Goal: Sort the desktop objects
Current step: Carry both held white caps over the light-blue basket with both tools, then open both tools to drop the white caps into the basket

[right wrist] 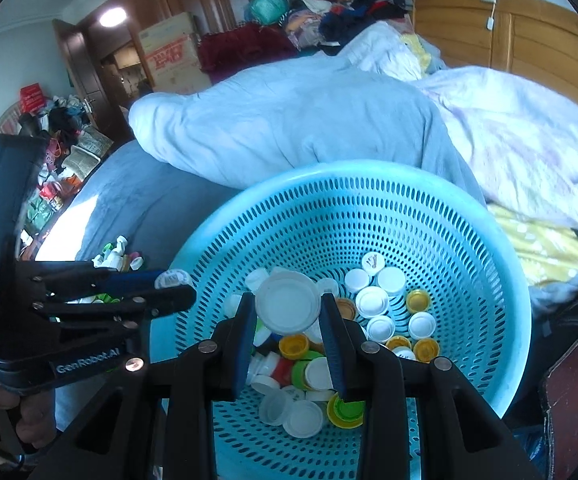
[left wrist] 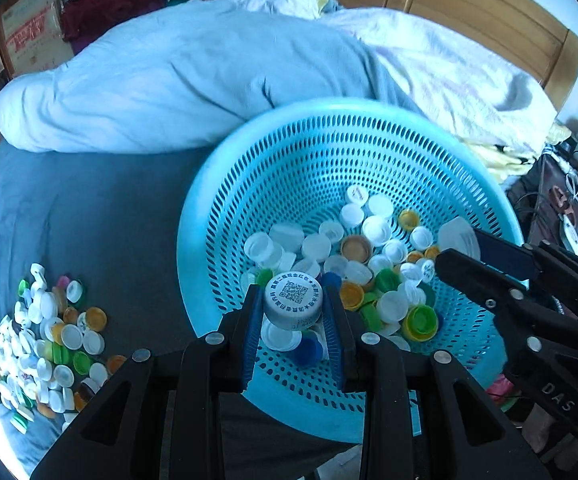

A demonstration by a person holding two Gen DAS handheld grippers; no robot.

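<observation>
A turquoise perforated basket sits on a blue bed sheet and holds several white, yellow, green and blue bottle caps. My left gripper is shut on a grey cap with a QR code, above the basket's near side. My right gripper is shut on a large white lid, held over the basket's caps. In the left wrist view the right gripper enters from the right with the white lid. In the right wrist view the left gripper shows at left.
A pile of sorted caps lies on the sheet left of the basket. A bunched pale blue duvet lies behind the basket. Wooden wardrobe, cardboard box and clothes stand beyond the bed.
</observation>
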